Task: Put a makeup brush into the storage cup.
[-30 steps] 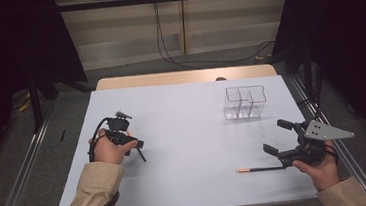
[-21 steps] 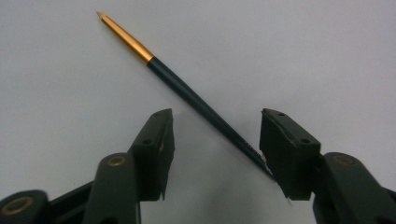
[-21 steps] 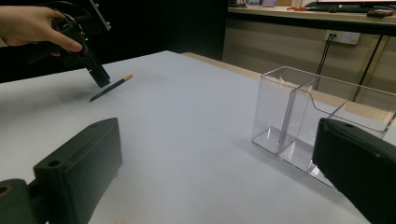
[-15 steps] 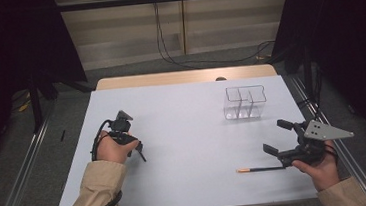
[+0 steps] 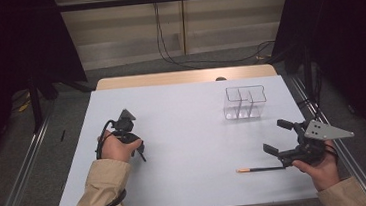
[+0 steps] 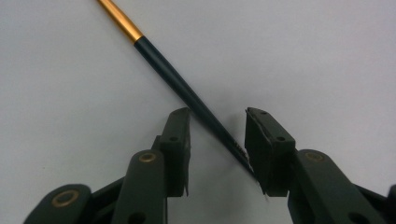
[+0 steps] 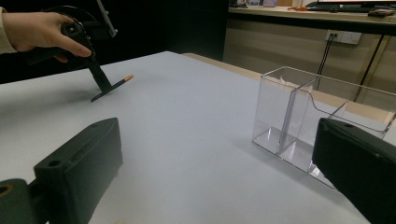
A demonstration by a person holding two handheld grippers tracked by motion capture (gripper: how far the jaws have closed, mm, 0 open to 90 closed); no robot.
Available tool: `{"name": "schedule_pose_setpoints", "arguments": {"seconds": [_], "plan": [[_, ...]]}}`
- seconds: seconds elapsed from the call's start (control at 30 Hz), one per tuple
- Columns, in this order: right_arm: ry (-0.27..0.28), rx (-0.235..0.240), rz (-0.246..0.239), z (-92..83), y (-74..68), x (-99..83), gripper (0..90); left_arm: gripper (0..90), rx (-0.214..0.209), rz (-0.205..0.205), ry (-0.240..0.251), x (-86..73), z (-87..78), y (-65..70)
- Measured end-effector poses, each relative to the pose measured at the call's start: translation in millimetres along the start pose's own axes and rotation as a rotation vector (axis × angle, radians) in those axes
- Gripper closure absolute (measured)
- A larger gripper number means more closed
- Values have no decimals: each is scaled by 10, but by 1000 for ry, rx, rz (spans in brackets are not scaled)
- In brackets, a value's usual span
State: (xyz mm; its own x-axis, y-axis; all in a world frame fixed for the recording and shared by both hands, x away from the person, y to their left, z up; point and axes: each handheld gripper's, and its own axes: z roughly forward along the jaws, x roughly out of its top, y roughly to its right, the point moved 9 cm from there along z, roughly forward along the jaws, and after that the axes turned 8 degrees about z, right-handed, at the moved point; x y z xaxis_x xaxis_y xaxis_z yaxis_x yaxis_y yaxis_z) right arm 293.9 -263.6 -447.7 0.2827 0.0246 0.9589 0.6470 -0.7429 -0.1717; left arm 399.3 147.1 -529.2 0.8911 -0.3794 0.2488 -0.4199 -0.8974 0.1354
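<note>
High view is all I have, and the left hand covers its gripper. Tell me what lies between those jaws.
Observer: A dark pen with a gold end lies slantwise between the jaws of the left gripper, which have just been closing.
Operator: Say whether it is clamped.
Observer: Not plainly. A gap shows beside the pen, and its tip runs against one jaw.
Operator: Now check the clear box.
Observer: The right gripper view shows the clear box close up, with its compartments empty.
</note>
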Motion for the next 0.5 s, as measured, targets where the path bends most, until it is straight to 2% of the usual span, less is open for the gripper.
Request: {"name": "schedule_pose_setpoints", "arguments": {"seconds": [0.23,0.5], "plan": [[3,5,4,1,-5,6,10,615,45,13,-13,14,25,26],[3,4,4,1,-4,10,10,704,91,27,-25,2,27,8]]}}
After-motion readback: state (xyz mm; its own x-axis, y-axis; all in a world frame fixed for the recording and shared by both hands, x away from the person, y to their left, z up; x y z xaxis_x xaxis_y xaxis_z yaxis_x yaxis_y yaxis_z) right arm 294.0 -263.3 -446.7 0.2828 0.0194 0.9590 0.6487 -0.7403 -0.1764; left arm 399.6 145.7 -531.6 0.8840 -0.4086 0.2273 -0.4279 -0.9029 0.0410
